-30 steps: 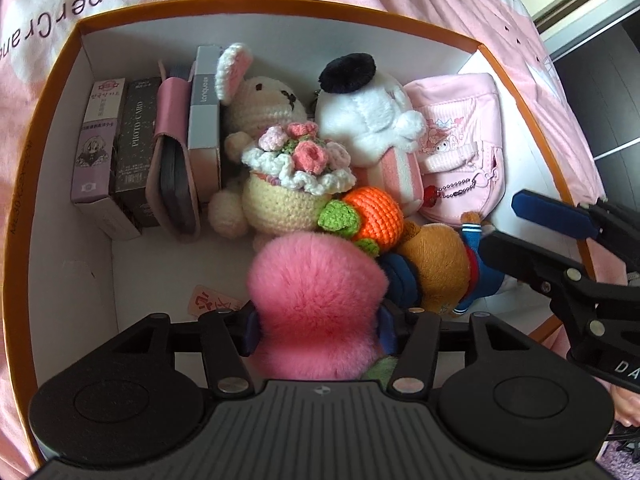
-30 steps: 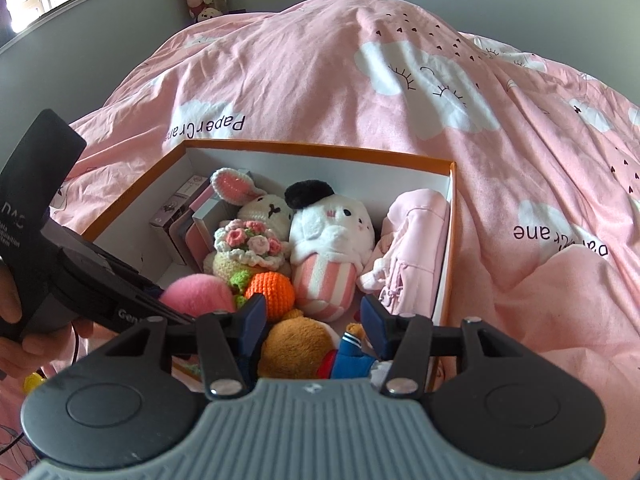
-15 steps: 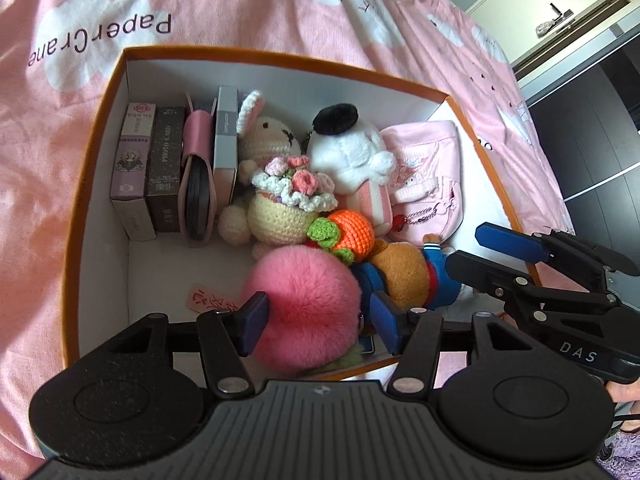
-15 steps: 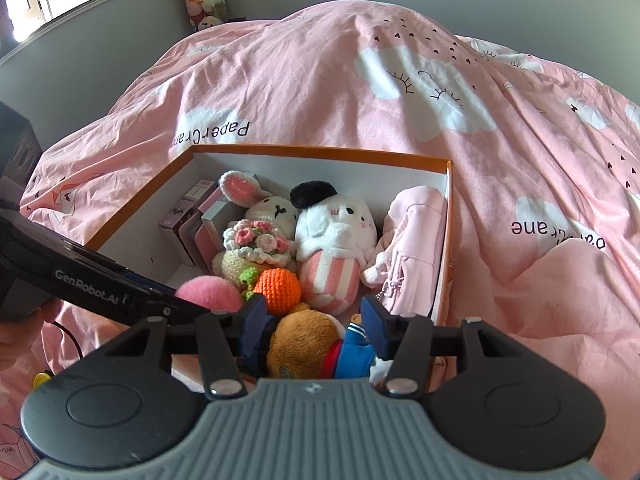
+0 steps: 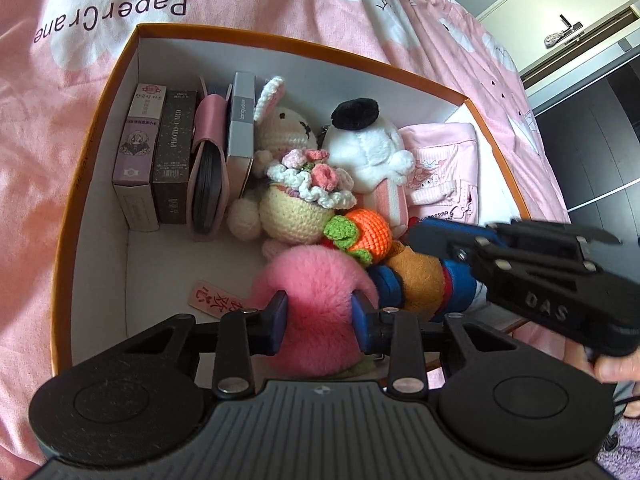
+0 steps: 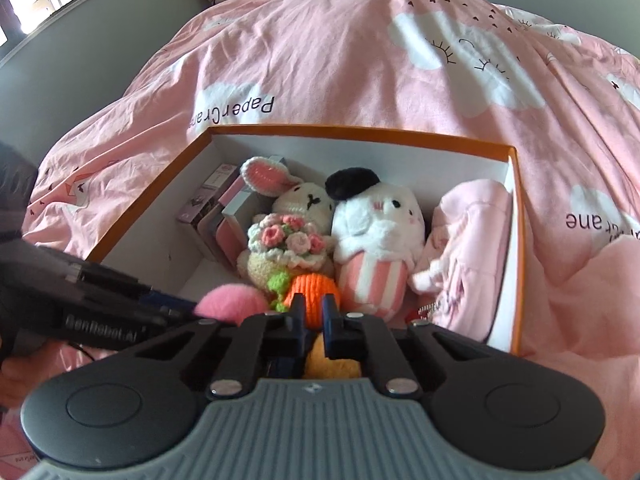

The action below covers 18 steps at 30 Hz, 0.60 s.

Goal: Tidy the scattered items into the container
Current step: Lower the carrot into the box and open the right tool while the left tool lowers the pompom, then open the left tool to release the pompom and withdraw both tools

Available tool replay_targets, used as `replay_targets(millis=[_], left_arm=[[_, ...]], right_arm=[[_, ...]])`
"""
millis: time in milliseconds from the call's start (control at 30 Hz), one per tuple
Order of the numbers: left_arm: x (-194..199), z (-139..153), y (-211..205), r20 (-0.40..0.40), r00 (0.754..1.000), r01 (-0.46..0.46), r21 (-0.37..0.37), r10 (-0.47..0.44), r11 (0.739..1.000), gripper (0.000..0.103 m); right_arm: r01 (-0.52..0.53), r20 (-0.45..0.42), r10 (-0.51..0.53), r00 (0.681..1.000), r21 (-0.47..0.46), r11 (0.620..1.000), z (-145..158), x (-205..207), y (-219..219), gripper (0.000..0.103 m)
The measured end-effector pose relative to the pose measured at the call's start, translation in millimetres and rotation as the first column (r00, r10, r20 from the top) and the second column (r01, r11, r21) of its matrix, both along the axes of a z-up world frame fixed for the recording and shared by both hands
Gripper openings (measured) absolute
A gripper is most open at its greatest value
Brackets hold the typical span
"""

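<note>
Two changes logged against a second earlier. At left gripper (image 5: 318, 312): jaws narrowed and caught closing, pads pinching pink pompom (image 5: 316, 280) low inside orange box (image 5: 100, 120), near its front wall. At right gripper (image 6: 314, 314): jaws clenched on nothing, just above brown plush (image 5: 416, 280). Judged a re-seating, not a release. Hidden: pompom's underside, plush's face; box's front wall cut off.

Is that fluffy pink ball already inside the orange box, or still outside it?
Inside. The pink ball sits within the box's walls, beside the other toys, with the left tool closing around it.
</note>
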<state>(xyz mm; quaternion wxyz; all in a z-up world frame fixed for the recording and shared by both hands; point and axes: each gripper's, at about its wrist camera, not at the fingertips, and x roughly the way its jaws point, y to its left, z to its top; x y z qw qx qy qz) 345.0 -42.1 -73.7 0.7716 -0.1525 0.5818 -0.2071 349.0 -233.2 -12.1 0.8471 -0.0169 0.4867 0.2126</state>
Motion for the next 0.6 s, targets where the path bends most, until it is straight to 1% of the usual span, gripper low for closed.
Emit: replay_targets(millis=[133, 233, 333, 433, 600], left_arm=[[1.9, -4.0, 0.0, -0.005, 1.0, -0.003, -0.004, 0.003, 1.0, 0.038], [2.6, -5.4, 0.2, -0.005, 1.0, -0.001, -0.008, 0.001, 1.0, 0.038], [3.0, -6.9, 0.7, -0.005, 1.0, 0.001, -0.012, -0.001, 1.0, 0.038], [3.9, -8.6, 1.9, -0.007, 1.0, -0.005, -0.018, 0.005, 1.0, 0.038], [2.4, -7.0, 4.5, -0.003, 1.0, -0.017, -0.029, 0.017, 0.999, 0.038]], right_arm=[[-0.031, -0.051, 0.031, 0.998, -0.001, 1.0, -9.6, 16.2, 10.9, 0.009], [-0.04, -0.064, 0.037, 0.997, -0.047, 0.998, -17.0, 20.7, 17.6, 0.008], [-0.042, -0.095, 0.036, 0.995, -0.069, 0.997, -25.4, 23.7, 19.0, 0.007], [-0.04, -0.088, 0.034, 0.996, -0.075, 0.996, -25.4, 22.8, 18.5, 0.005], [-0.021, -0.068, 0.017, 0.998, -0.051, 0.998, -17.8, 17.3, 14.2, 0.006]])
